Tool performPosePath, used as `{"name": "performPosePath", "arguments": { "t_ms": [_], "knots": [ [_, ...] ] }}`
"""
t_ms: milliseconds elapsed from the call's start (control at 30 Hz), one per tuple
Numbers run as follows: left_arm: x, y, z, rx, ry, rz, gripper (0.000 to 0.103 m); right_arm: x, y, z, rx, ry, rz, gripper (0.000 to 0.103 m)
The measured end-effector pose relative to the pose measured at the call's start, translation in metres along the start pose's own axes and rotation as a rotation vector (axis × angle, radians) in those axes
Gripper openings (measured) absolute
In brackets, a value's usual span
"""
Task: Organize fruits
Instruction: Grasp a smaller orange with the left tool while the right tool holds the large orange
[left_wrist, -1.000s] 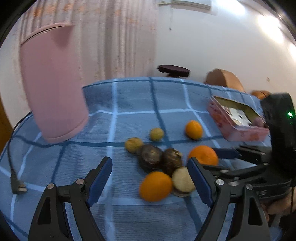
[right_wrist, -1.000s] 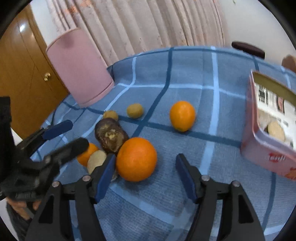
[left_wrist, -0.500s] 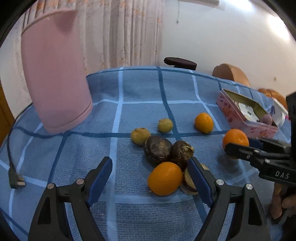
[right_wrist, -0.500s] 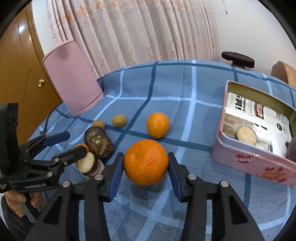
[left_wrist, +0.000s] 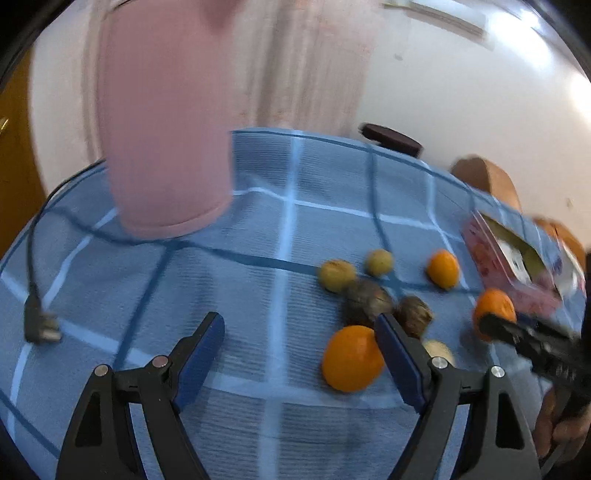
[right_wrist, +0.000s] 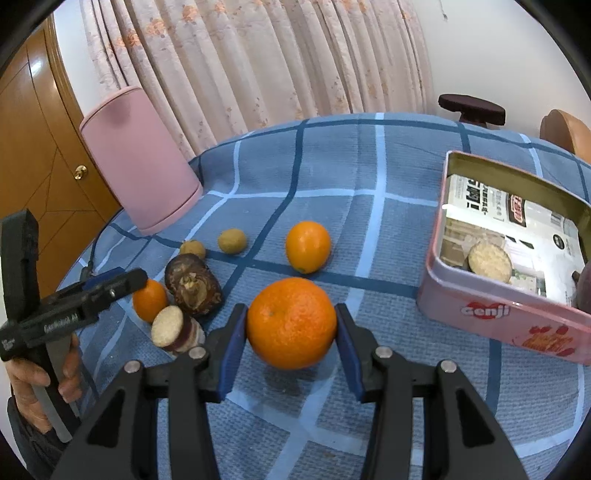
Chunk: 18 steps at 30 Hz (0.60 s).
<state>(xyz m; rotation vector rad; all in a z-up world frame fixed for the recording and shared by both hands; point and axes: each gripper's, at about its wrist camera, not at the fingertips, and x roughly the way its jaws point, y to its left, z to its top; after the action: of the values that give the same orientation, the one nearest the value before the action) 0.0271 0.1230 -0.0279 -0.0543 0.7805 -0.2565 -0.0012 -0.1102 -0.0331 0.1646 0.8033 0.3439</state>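
Left wrist view: the left gripper (left_wrist: 299, 347) hangs low over the checked blue worktop (left_wrist: 258, 236) with its jaws wide apart and nothing clamped. A small orange (left_wrist: 351, 358) lies just inside the right-hand jaw, a likely next pick, with dark brown fruits (left_wrist: 367, 301) just beyond it. This view alone shows a black plug and cable (left_wrist: 38, 325) at the near left, and how closely the tall pink container (left_wrist: 162, 129) stands on the far left. It is blurred, and the pink tin (left_wrist: 517, 273) is only a smear at the right edge.

Right wrist view: the right gripper (right_wrist: 291, 328) has just been closing, and its jaws are clamped on the big orange (right_wrist: 291, 323), one blue pad on each side of its widest part, a hold that should keep the round fruit from rolling. The orange sits low over the cloth; whether it has lifted clear I cannot tell. The tin (right_wrist: 491, 314) lies open at the right, near, and looks like the place the fruit is bound for. Only here can you see inside it: printed paper and a cut, pale-faced round piece (right_wrist: 489, 260). Another small orange (right_wrist: 308, 245), two yellowish fruits (right_wrist: 232, 240) and a second cut piece (right_wrist: 171, 328) wait at left.
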Motion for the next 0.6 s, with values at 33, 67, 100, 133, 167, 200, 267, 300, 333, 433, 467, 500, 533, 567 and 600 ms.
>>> {"name": "performPosePath", "arguments": {
  "t_ms": [33, 67, 100, 133, 167, 200, 267, 300, 333, 433, 467, 500, 533, 567, 600],
  "knots": [
    [0.002, -0.011, -0.002, 0.054, 0.005, 0.006, 0.084, 0.000, 0.000, 0.000, 0.000, -0.001, 0.000, 0.050],
    [0.004, -0.020, -0.004, 0.101, 0.012, 0.012, 0.084, 0.000, 0.000, 0.000, -0.001, -0.002, 0.000, 0.050],
    [0.005, -0.026, -0.005, 0.130, 0.022, 0.014, 0.084, -0.001, -0.001, 0.000, 0.000, -0.003, -0.001, 0.050],
    [0.006, -0.031, -0.006, 0.156, 0.028, 0.021, 0.084, -0.001, -0.001, 0.000, 0.001, -0.004, -0.001, 0.050],
    [0.006, -0.031, -0.006, 0.159, 0.028, 0.024, 0.084, -0.001, -0.002, 0.000, 0.004, -0.004, -0.002, 0.050],
    [0.007, -0.030, -0.006, 0.153, 0.033, 0.018, 0.084, -0.001, -0.002, 0.000, 0.006, -0.004, -0.002, 0.050],
    [0.010, -0.026, -0.006, 0.130, 0.056, -0.002, 0.078, -0.001, -0.003, 0.001, 0.010, -0.005, -0.002, 0.050],
    [0.010, -0.025, -0.006, 0.123, 0.059, -0.010, 0.073, -0.001, -0.003, 0.001, 0.010, -0.005, -0.001, 0.050],
    [0.010, -0.025, -0.005, 0.121, 0.063, -0.019, 0.066, -0.001, -0.002, 0.001, 0.009, -0.005, -0.001, 0.050],
    [0.021, -0.031, -0.008, 0.143, 0.115, -0.001, 0.051, -0.002, -0.001, 0.002, 0.004, -0.006, 0.002, 0.050],
    [0.022, -0.036, -0.010, 0.148, 0.119, 0.005, 0.051, -0.002, -0.001, 0.002, 0.003, -0.007, 0.003, 0.050],
    [0.023, -0.037, -0.010, 0.153, 0.116, 0.014, 0.051, -0.002, -0.001, 0.001, 0.001, -0.007, 0.003, 0.050],
    [0.024, -0.037, -0.010, 0.147, 0.115, 0.016, 0.051, -0.002, -0.001, 0.002, -0.001, -0.008, 0.002, 0.050],
    [0.025, -0.035, -0.009, 0.133, 0.114, 0.009, 0.051, -0.003, 0.000, 0.001, -0.003, -0.009, 0.000, 0.050],
    [0.025, -0.033, -0.009, 0.121, 0.112, 0.003, 0.051, -0.003, 0.000, 0.001, -0.003, -0.010, 0.000, 0.050]
  ]
}}
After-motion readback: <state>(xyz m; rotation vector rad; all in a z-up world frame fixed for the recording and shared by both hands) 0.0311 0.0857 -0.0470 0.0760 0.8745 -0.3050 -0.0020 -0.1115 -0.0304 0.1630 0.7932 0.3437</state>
